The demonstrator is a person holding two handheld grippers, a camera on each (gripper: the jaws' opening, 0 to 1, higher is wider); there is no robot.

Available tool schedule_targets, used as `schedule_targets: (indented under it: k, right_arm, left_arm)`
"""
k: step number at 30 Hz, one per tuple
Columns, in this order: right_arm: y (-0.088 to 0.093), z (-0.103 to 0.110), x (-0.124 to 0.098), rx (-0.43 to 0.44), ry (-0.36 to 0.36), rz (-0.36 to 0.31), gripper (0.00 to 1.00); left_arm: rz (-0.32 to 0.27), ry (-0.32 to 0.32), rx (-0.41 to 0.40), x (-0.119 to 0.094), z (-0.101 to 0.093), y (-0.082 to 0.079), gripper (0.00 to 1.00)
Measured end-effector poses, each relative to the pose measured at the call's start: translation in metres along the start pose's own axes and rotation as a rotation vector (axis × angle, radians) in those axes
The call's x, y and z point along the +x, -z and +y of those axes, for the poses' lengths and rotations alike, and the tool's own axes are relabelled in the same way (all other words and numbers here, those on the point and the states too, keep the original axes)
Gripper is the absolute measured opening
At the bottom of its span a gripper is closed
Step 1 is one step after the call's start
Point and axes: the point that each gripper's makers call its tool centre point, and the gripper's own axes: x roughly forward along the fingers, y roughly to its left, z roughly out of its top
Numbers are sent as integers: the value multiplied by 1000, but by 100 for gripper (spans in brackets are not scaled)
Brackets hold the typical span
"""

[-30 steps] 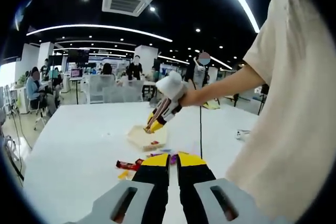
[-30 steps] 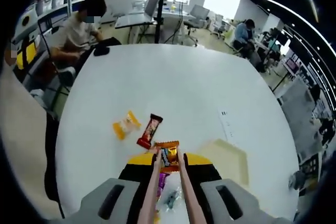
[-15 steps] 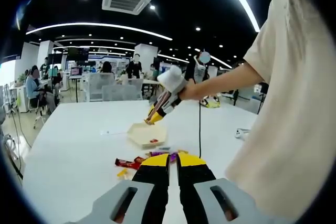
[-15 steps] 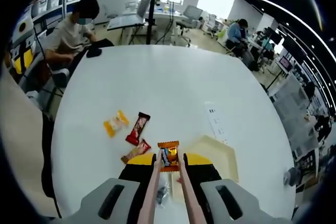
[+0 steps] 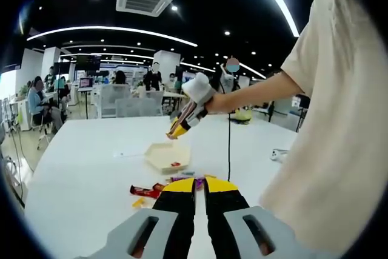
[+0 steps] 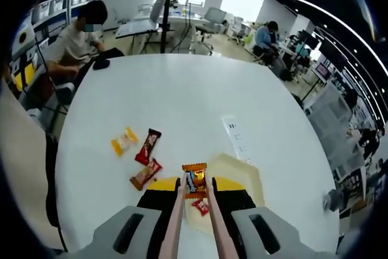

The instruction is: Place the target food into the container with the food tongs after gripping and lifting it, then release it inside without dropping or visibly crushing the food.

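Note:
My right gripper (image 6: 195, 184) is shut on pink food tongs (image 6: 176, 218), whose tips pinch an orange-wrapped snack (image 6: 194, 179). The snack hangs over the near edge of the cream container (image 6: 237, 170), where a small red snack (image 6: 199, 206) lies. In the left gripper view, a person's hand holds the right gripper (image 5: 177, 129) above the same container (image 5: 161, 155). My left gripper (image 5: 200, 184) stays low near the person's body, its jaws shut on nothing.
Loose snacks lie on the white table: a yellow packet (image 6: 123, 141), a dark red bar (image 6: 147, 146) and a brown-red bar (image 6: 145, 174). A white strip (image 6: 236, 140) lies beyond the container. People sit at desks past the table's far edge.
My right gripper has risen a little and moved from beside the container to over its near edge, the orange snack still held in the tongs. The left gripper has stayed put.

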Motion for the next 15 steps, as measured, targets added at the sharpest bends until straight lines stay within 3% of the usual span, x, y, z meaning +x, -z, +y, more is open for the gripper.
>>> schedule_targets:
  k: [15]
  right_arm:
    - [2,-22,-6,7,28,-4,20]
  left_arm:
    - [9,-5,-12,2,-2,4,3]
